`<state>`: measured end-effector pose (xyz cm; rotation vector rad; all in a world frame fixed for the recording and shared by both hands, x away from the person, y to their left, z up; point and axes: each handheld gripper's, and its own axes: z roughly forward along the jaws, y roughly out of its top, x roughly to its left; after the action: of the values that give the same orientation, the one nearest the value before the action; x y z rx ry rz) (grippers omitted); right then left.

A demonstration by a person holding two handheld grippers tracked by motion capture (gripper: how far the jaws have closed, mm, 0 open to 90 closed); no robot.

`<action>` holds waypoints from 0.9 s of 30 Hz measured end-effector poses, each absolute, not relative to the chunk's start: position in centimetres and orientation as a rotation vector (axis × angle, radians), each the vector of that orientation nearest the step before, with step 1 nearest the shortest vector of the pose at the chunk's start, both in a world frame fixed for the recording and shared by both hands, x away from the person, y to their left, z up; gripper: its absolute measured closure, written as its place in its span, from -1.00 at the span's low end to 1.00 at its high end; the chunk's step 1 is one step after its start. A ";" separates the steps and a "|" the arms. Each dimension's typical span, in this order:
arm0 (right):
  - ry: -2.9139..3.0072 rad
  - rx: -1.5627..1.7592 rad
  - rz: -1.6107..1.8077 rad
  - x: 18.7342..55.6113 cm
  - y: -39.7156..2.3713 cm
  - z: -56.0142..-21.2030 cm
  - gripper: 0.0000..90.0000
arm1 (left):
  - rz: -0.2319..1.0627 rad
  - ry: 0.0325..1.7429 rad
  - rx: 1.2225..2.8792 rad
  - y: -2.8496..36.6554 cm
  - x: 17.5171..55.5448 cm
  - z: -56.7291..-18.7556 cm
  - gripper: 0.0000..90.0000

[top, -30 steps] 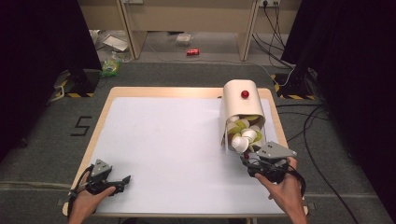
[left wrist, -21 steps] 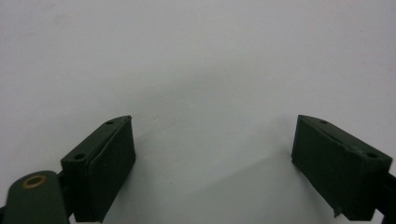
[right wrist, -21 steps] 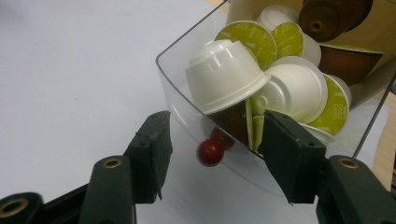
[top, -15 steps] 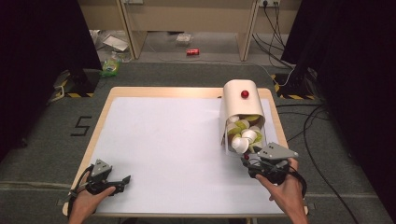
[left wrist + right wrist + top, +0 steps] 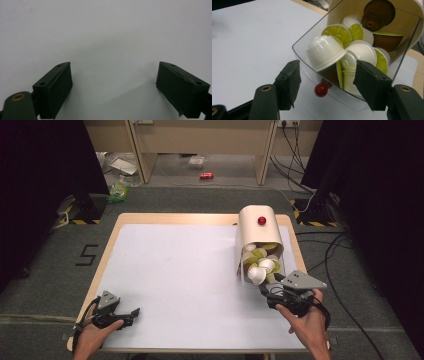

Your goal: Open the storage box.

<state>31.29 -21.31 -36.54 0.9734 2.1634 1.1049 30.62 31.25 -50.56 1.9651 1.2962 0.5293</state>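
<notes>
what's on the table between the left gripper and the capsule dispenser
Nothing: in the high view the white table top is bare between the left gripper and the capsule dispenser.

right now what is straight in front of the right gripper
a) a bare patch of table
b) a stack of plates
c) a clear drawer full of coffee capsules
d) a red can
c: the right gripper, open, faces the clear drawer with white and green-lidded capsules piled inside.
</notes>
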 end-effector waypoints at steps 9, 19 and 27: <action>2.153 0.989 1.117 31.4 -21.3 -36.4 -0.18 | 0.530 1.296 1.966 31.2 30.6 -50.6 -0.72; 2.141 0.999 1.133 31.9 -21.2 -36.3 -0.18 | 0.530 1.297 1.967 31.2 30.6 -50.6 -0.73; 2.134 1.000 1.147 32.4 -20.5 -36.0 -0.17 | 0.532 1.297 1.969 31.2 30.6 -50.6 -0.73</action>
<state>32.41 -20.52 -35.96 1.0001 2.1341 1.1465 30.63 31.19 -50.56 1.9689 1.2970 0.5317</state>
